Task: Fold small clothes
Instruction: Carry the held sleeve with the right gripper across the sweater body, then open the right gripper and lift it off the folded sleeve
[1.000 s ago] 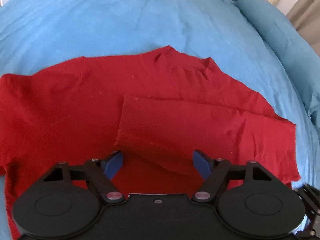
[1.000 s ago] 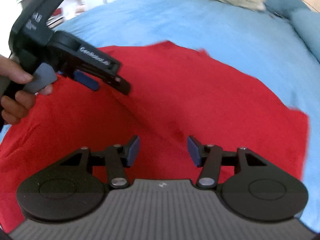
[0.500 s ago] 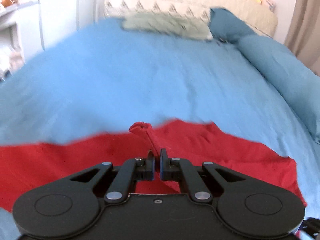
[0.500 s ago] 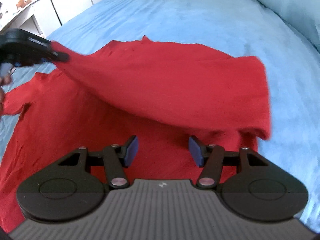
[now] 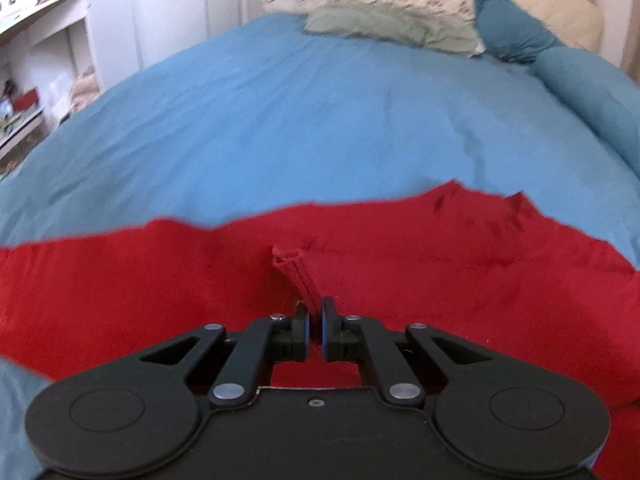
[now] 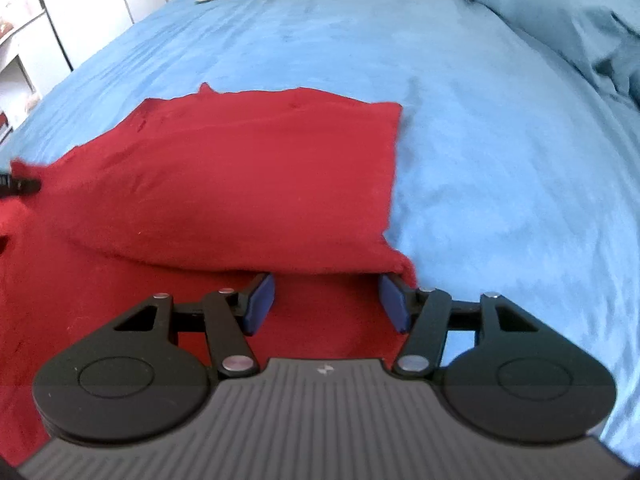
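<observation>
Garment first: red knit top, soft cotton-like cloth, spread on the blue bedspread with one part drawn over the rest into a loose fold. Stitched hem edge stands up pinched in the left gripper, jaws closed tight on it; likely held raised so the layer can be carried across. Right gripper sits low at the near fold edge, jaws apart, gripping nothing, cloth just beyond the blue pads; probably placed to steady or take that corner. Grey-green pillow lies well apart at the bedhead.
</observation>
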